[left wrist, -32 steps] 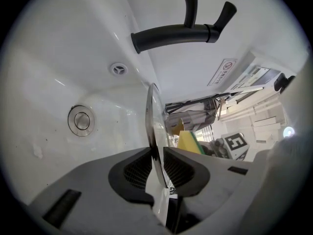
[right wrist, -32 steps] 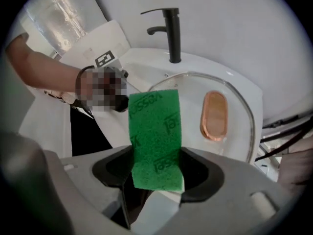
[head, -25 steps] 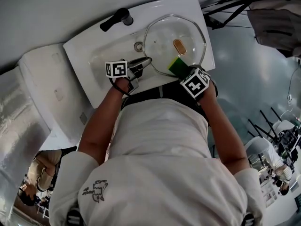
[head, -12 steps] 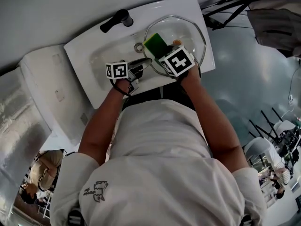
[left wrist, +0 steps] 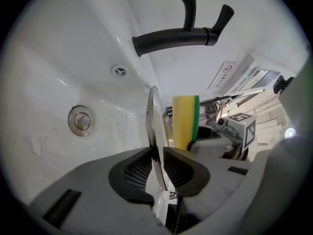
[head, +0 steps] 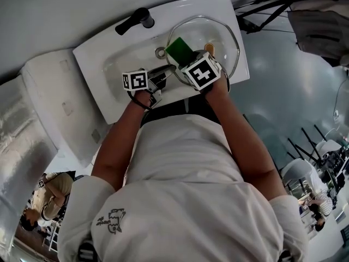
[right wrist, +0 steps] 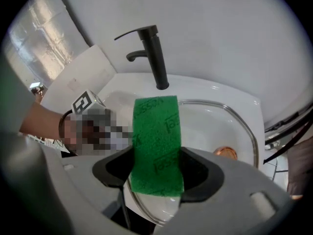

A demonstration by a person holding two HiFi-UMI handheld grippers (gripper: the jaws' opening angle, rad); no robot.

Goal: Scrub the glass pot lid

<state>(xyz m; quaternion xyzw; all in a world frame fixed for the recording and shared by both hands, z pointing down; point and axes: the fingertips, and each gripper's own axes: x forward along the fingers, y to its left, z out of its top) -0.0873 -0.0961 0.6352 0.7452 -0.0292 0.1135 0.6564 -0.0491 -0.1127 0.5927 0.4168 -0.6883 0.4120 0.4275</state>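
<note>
The glass pot lid (head: pixel 224 33) stands in the white sink (head: pixel 117 64), its copper knob (right wrist: pixel 225 153) on the side facing away from the tap. My left gripper (head: pixel 166 71) is shut on the lid's near left rim. In the left gripper view the lid (left wrist: pixel 155 131) runs edge-on between the jaws. My right gripper (head: pixel 188 59) is shut on a green and yellow sponge (head: pixel 179 49), which lies against the lid's left part. The right gripper view shows the sponge's green face (right wrist: pixel 156 141) between the jaws of my right gripper (right wrist: pixel 156 156).
A black tap (head: pixel 136 19) stands at the back of the sink, with the drain (left wrist: pixel 80 120) and an overflow hole (left wrist: pixel 119 71) in the basin. A white slab (head: pixel 52 100) lies to the sink's left. Black stands and cables (head: pixel 262 10) are at the right.
My right gripper has carried the sponge from the lid's near right rim across to its left part, beside the left gripper. The left gripper and the lid have stayed in place.
</note>
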